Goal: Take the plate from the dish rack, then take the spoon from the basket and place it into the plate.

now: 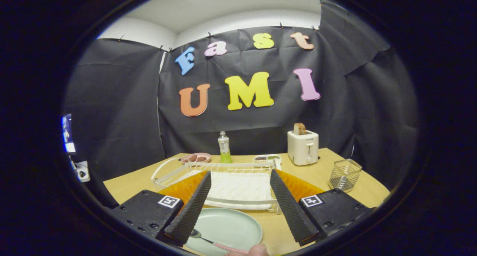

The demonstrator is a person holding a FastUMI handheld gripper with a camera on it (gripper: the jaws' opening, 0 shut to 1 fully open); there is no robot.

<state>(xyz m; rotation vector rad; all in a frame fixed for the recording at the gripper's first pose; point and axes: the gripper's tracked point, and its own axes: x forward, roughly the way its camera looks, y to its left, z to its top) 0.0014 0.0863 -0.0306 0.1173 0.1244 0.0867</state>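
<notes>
A pale green plate (227, 228) lies flat on the table between my two fingers, just in front of the dish rack. A spoon (214, 242) with a metal bowl and a pink patterned handle rests in the plate, near my left finger. My gripper (238, 181) stands open above the plate, with nothing between its fingers. The white wire dish rack (238, 181) on its orange tray (179, 189) sits just beyond the plate. A wire basket (344, 174) stands off to the right, beyond my right finger.
A white toaster (302, 147) with a slice of bread stands at the back right. A green bottle (224, 148), a pink dish (196, 158) and a small food tray (267, 158) sit behind the rack. A fingertip (257, 250) shows at the near table edge.
</notes>
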